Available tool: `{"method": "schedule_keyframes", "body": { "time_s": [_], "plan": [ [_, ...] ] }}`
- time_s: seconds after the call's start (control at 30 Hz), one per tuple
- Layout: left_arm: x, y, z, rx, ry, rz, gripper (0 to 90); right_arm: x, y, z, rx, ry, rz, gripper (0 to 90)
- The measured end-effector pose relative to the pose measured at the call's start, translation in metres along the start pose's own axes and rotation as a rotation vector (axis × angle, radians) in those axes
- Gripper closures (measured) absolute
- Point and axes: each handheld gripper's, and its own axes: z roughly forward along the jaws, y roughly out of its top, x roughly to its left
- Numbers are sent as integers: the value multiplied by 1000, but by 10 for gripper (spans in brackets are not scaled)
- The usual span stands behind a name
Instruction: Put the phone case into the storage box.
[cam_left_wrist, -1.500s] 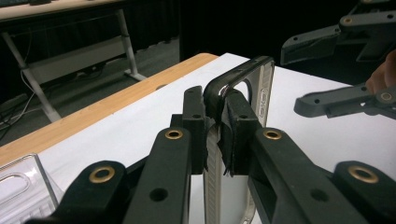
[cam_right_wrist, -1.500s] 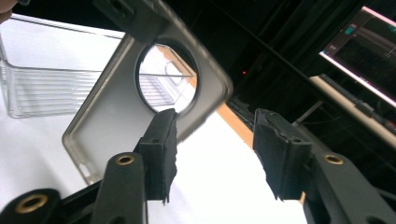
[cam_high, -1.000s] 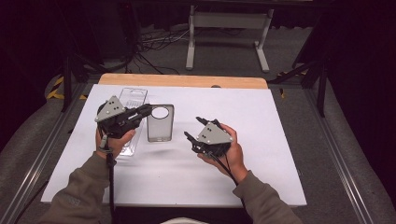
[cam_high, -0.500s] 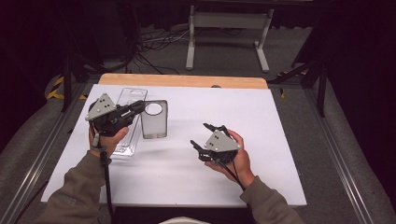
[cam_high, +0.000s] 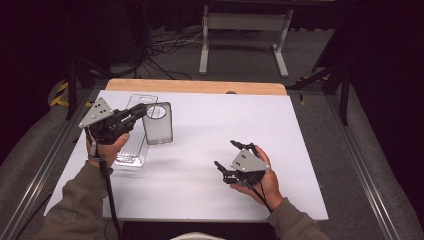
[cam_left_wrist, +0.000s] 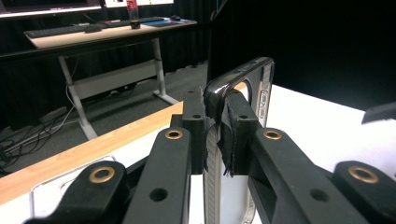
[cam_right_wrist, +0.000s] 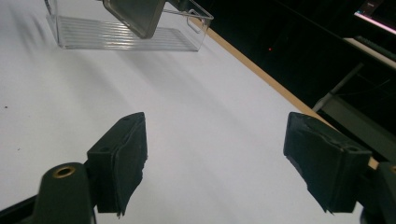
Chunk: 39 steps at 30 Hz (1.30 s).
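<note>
High view: white table (cam_high: 200, 165) with wooden far edge, dark, perhaps carpeted room.

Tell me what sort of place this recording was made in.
Probably a lab or studio set up for recording, not a home. A white-topped table stands on grey carpet among dark drapes, loose cables trail across the floor behind it, and a desk with a keyboard and screens stands farther back.

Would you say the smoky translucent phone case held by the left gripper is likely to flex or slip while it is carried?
The smoky translucent phone case looks thin and hollow, so probably light. It keeps its shape though pinched at one rim only, so fairly stiff, perhaps slightly flexible. Its glossy edge may slip, as the left gripper grips just a narrow strip.
</note>
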Motion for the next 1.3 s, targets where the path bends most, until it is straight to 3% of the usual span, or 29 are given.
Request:
{"method": "schedule_keyframes", "body": {
  "time_s": [0.33, 0.67, 0.93, 1.3],
  "plan": [
    [13, 2, -13, -28, 36, -15, 811, 10, -20, -15, 2, 16, 9, 228],
    [27, 0, -22, -40, 74, -30, 812, 6, -31, -26, 13, 0, 17, 227],
    [42, -6, -22, -27, 107, -31, 812, 4, -34, -26, 21, -6, 17, 224],
    [64, -2, -10, -25, 109, -39, 812, 7, -35, -20, 47, 1, 19, 224]
  ]
}}
